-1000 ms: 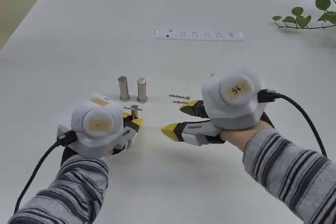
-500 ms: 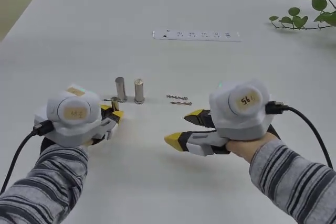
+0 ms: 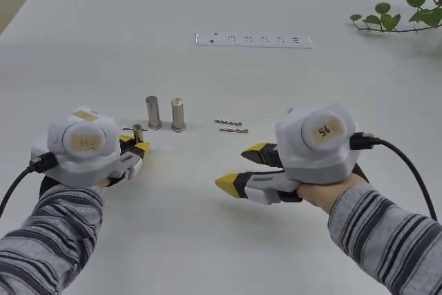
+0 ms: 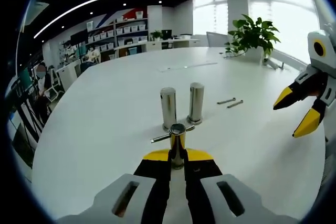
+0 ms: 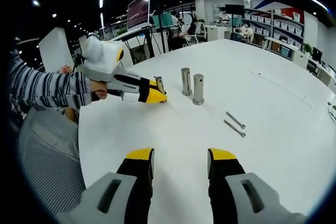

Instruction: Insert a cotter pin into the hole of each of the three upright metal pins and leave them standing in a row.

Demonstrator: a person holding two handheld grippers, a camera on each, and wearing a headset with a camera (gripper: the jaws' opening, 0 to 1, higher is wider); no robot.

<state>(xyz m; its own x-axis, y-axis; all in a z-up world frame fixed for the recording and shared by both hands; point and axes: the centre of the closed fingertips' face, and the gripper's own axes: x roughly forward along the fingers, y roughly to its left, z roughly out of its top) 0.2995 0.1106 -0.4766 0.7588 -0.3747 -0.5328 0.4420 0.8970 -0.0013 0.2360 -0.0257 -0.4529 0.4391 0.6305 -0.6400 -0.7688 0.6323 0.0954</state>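
Observation:
Two bare metal pins stand upright side by side on the white table. Just left of them and nearer me, my left gripper is shut on a third metal pin, held upright with a cotter pin crosswise through its top. Two loose cotter pins lie flat to the right of the standing pair. My right gripper hovers open near those cotter pins, nothing between its yellow tips. In the right gripper view the standing pins and the loose cotter pins are ahead.
A white power strip lies further back on the table. Trailing plant leaves hang over the far right corner. Cables run back from both grippers along my striped sleeves.
My left gripper has carried its pin leftward, from in front of the standing pair to their left side. The right gripper has drawn back slightly and stays open.

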